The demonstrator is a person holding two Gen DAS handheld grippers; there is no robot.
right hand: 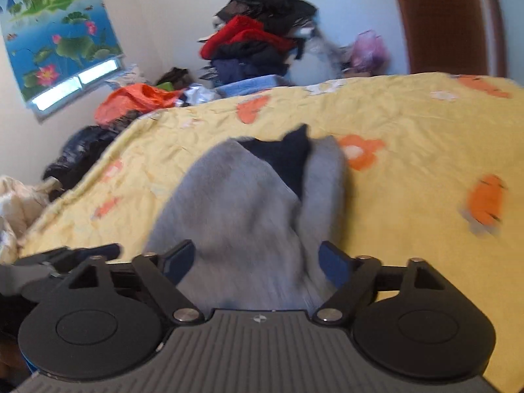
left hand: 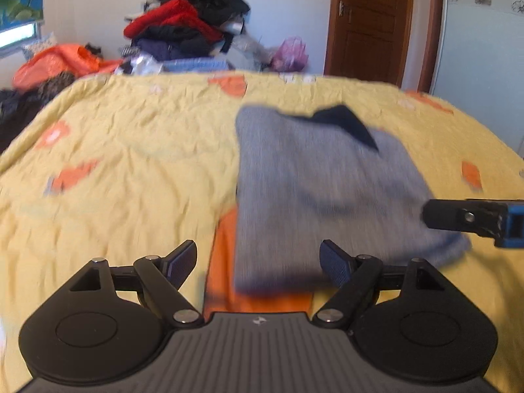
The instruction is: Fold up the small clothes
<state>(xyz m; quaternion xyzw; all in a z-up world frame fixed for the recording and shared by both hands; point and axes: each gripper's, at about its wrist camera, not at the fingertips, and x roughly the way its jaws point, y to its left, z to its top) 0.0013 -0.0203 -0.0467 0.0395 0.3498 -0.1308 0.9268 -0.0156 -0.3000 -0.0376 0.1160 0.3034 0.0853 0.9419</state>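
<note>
left wrist view shows a folded grey knit garment with a dark navy collar (left hand: 327,190) lying on a wrinkled yellow bedspread with orange flowers (left hand: 131,163), ahead and right of the left gripper (left hand: 258,262), whose jaws stand wide with nothing between the pads. an orange cloth (left hand: 226,262) lies under the garment's near edge. the right gripper (right hand: 257,262) is also spread wide, straddling the garment's near end without pressing it. beyond the bed, a pile of red and black clothes (left hand: 190,23) sits against the wall, near a brown wooden door (left hand: 370,23).
</note>
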